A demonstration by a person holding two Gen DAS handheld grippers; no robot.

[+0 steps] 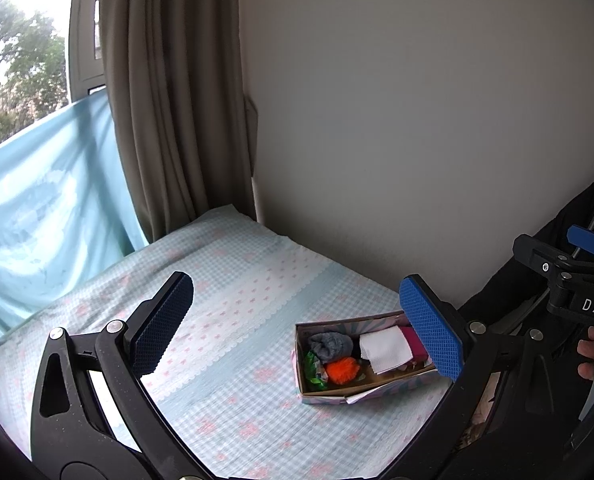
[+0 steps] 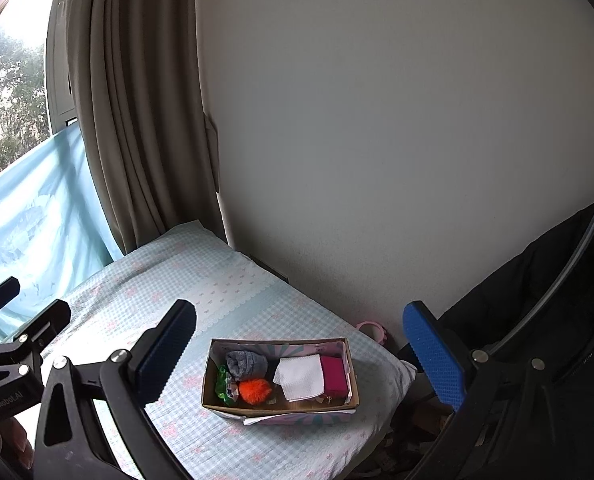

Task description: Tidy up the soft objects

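A small patterned cardboard box [image 1: 381, 394] [image 2: 297, 416] stands on the checked bedsheet [image 1: 237, 300] [image 2: 177, 280]. Inside lie a grey fuzzy sock [image 1: 331, 345] [image 2: 246, 362], an orange pompom [image 1: 341, 370] [image 2: 254, 390], a green wrapped item [image 1: 312, 368] [image 2: 221, 386], a folded white cloth [image 1: 385, 350] [image 2: 300, 376] and a magenta cloth [image 1: 415, 340] [image 2: 333, 374]. My left gripper [image 1: 297, 328] is open and empty above the bed, left of the box. My right gripper [image 2: 301, 352] is open and empty, held above the box.
A plain wall runs behind the bed, with a beige curtain [image 1: 157, 100] [image 2: 137, 100] and window at the left. A light blue sheet [image 1: 37, 200] hangs there. A black jacket [image 2: 537, 320] lies right. A pink object [image 2: 371, 330] sits by the wall.
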